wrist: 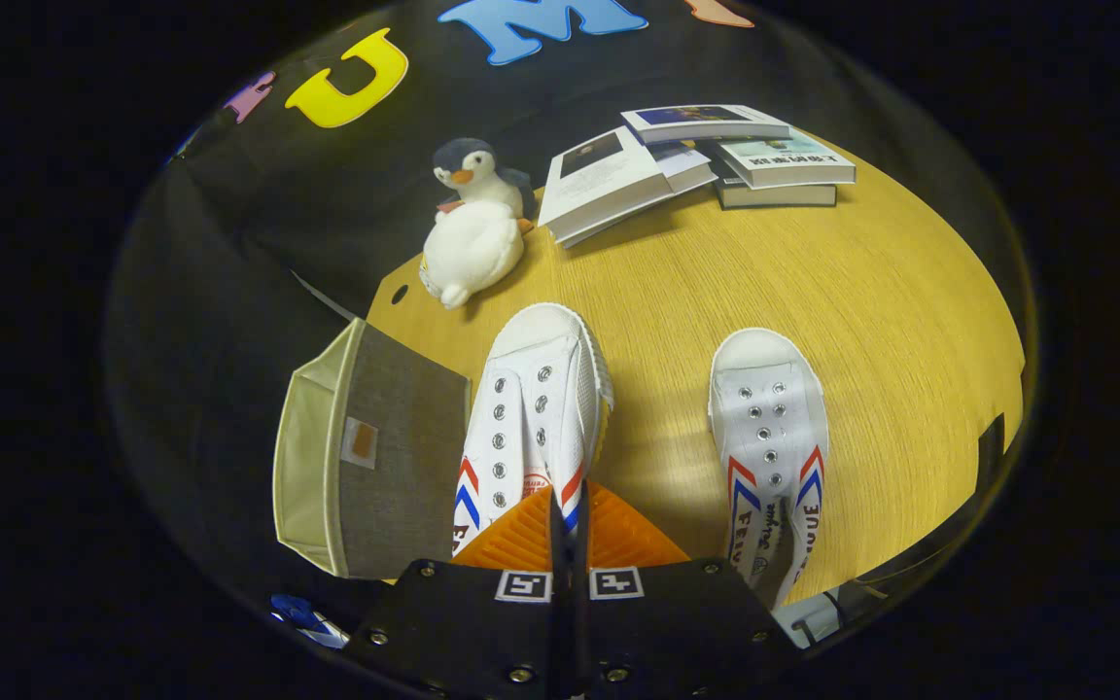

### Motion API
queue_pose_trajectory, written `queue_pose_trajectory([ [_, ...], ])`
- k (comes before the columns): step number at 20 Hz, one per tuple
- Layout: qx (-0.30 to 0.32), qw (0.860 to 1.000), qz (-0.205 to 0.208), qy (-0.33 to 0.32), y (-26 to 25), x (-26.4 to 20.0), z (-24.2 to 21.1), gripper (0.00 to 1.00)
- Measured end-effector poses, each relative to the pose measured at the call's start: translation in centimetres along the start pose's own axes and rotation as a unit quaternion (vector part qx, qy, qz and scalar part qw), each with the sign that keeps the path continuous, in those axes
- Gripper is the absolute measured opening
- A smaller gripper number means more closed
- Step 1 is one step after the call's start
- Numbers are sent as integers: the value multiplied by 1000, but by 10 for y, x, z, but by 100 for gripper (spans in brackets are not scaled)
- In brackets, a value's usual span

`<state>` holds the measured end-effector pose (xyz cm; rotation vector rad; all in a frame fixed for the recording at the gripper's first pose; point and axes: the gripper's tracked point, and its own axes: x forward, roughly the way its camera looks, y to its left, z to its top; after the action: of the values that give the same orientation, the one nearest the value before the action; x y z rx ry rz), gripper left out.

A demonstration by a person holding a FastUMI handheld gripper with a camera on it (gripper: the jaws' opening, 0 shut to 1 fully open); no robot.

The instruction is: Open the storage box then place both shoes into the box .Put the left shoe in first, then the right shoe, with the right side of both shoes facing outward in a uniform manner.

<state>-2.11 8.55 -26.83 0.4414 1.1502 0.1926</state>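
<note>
Wooden table carries both shoes. Beside the storage box, the left shoe is pinched at its collar by the gripper; light, soft canvas, so hold there.

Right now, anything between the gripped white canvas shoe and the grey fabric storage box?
Nothing visible. The gripper is shut on the white canvas shoe, and the grey fabric storage box sits directly beside it, open side turned away from the shoe. The second white shoe lies on the opposite side.
</note>
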Motion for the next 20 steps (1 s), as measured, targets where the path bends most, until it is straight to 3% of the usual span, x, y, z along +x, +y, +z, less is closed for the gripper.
queue_pose_trajectory([
  [9, 0, 998, 50, -24, 85, -36, 32, 0],
  [20, -55, 994, 97, 3, 206, 4, 12, 0],
])
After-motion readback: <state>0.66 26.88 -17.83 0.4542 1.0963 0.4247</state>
